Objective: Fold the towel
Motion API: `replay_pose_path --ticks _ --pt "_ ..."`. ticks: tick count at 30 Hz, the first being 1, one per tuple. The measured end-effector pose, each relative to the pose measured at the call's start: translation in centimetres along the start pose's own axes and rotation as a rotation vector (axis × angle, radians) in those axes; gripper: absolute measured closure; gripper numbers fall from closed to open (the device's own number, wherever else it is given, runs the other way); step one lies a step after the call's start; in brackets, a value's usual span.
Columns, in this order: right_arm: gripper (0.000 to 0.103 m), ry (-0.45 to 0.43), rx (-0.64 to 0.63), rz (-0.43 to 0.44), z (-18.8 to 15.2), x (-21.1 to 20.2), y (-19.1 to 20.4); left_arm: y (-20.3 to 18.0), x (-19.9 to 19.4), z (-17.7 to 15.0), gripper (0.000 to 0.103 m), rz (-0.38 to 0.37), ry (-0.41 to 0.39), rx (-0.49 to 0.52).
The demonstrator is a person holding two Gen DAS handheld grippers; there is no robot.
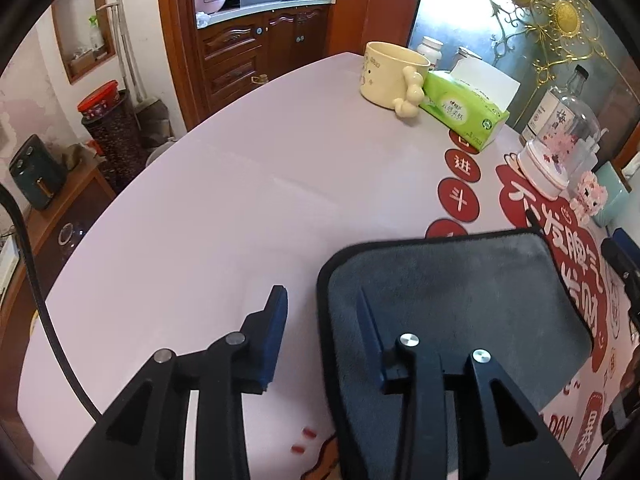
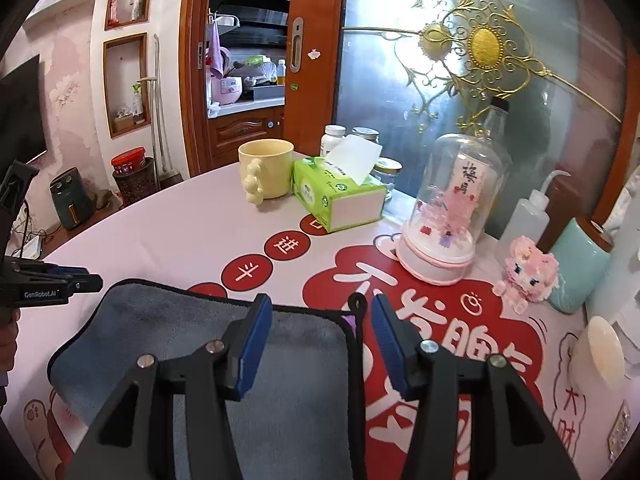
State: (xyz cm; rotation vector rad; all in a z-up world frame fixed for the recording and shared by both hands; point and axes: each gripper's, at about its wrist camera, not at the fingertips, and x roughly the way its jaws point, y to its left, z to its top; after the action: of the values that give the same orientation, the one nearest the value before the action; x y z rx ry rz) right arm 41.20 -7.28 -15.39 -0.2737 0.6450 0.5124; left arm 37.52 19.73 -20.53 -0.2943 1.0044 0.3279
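Note:
A dark grey towel [image 1: 460, 292] with black edging lies flat on the table; it also shows in the right wrist view [image 2: 168, 320]. My left gripper [image 1: 322, 300] is open over the towel's left edge, one finger over the cloth and one over bare table. My right gripper [image 2: 320, 312] is open over the towel's far right corner, where a small black hanging loop [image 2: 356, 302] sticks out. The left gripper [image 2: 86, 278] also shows at the left edge of the right wrist view. Neither gripper holds anything.
A pale table [image 1: 240, 184] with red printed characters. At the back stand a cream mug [image 2: 266, 172], a green tissue box [image 2: 336, 196], a glass dome ornament [image 2: 452, 208], a pink toy [image 2: 528, 272], bottles and jars. A teal canister [image 2: 580, 264] stands at right.

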Motion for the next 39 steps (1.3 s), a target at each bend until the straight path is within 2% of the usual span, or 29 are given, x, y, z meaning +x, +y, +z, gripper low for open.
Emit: replay_pose_path --ticks 2,4,9,12,21,24,28,34,39 --pt "0.048 0.012 0.009 -0.009 -0.2 -0.9 0.0 0.2 -1.1 -1.1 0.061 0.005 0.006 0.002" --pt "0.041 0.027 0.027 -0.026 -0.8 -2.3 -0.2 0.4 -2.3 -2.3 0.054 0.005 0.008 0.003" --pt "0.035 0.061 0.067 -0.087 -2.8 -6.4 0.1 0.9 -6.5 -5.8 0.047 -0.027 -0.008 0.054" --pt "0.03 0.075 0.113 -0.134 -4.5 -9.9 0.8 1.2 -9.5 -8.2 0.046 -0.058 -0.02 0.101" --pt "0.015 0.121 0.353 -0.346 -10.7 -23.5 5.5 2.9 -19.9 -16.5 0.044 -0.187 -0.034 0.28" --pt "0.012 0.13 0.421 -0.407 -13.4 -28.0 7.7 3.5 -23.7 -19.3 0.039 -0.21 -0.064 0.363" --pt "0.009 0.154 0.513 -0.414 -17.2 -32.3 10.0 3.9 -27.6 -22.3 0.038 -0.215 -0.1 0.43" --pt "0.009 0.228 0.626 -0.408 -22.6 -37.4 13.5 3.2 -31.4 -26.0 0.037 -0.254 -0.079 0.454" --pt "0.009 0.252 0.645 -0.39 -23.9 -40.9 15.1 0.9 -33.7 -28.3 0.036 -0.258 -0.039 0.504"
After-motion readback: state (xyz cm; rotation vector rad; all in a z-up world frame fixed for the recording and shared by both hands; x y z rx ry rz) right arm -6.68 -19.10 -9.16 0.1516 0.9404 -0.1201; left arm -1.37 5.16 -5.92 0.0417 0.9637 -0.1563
